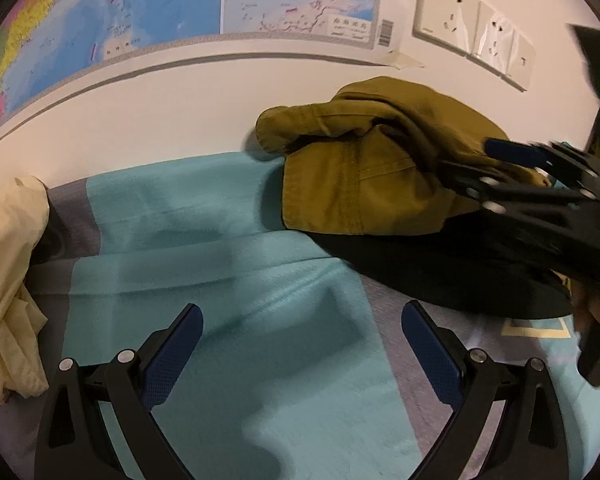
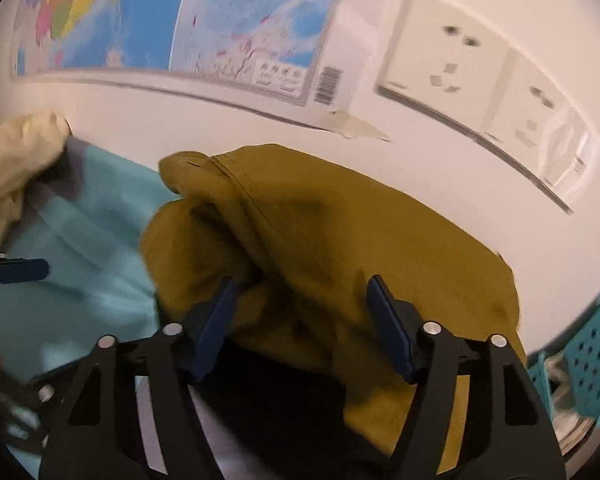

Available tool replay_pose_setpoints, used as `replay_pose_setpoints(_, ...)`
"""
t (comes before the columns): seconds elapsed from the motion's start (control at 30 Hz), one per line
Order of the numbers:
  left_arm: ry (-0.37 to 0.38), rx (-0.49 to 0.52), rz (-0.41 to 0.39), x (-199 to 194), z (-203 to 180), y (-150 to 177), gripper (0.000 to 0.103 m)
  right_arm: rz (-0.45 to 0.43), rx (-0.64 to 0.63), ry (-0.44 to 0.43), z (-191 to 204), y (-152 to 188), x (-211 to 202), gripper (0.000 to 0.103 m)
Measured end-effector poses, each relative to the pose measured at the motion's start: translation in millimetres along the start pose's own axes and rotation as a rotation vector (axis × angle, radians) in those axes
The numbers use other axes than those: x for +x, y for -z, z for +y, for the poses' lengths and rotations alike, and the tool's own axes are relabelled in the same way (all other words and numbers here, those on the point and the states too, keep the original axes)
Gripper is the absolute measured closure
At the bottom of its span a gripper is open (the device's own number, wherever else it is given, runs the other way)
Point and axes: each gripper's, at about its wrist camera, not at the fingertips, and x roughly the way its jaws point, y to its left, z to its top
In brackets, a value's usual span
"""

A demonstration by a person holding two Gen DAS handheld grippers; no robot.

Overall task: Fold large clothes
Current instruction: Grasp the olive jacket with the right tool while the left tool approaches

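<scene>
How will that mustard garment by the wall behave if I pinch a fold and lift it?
The mustard garment lies crumpled in soft folds, so it will probably sag and trail rather than hold shape. Its stitched seams suggest a thick weave, likely fairly heavy. It overlaps a black garment, which may drag along. The right gripper stands open over a fold.

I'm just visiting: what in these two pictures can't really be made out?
- Mustard garment: its lower part is hidden behind the right gripper in the right wrist view, so its type is unclear.
- Dark cloth beneath it: too dark to identify in the left wrist view.
- Map: lettering blurred in the right wrist view.
- Teal basket: cut off by the picture's edge, contents unclear.
- Cream cloth: cut off at the left edge.
</scene>
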Motion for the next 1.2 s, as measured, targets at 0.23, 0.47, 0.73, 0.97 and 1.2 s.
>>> replay_pose_setpoints(0.23, 0.0, 0.013, 0.014, 16.4, 6.4, -6.9, 0.007, -0.061, 0.004, -0.01, -35.9, -14.3, -19.6, 0.093)
replay_pose_setpoints(0.47, -0.005, 0.019, 0.024, 23.8, 11.8, -10.0, 0.007, -0.085, -0.019, -0.064, -39.6, -20.9, -42.6, 0.046)
replay_pose_setpoints(0.73, 0.006, 0.023, 0.023, 21.8, 16.9, -11.2, 0.007, -0.009, -0.106, -0.021, -18.4, -32.8, 6.7, 0.087)
replay_pose_setpoints(0.97, 0.112, 0.024, -0.052, 15.2, 22.4, -16.3, 0.007, -0.226, 0.167, -0.068, -109.5, -54.3, -116.0, 0.094)
replay_pose_setpoints(1.2, 0.342, 0.096, -0.233, -18.9, -17.8, -28.7, 0.007, -0.295, 0.28, -0.1, -158.9, -46.8, -184.4, 0.094)
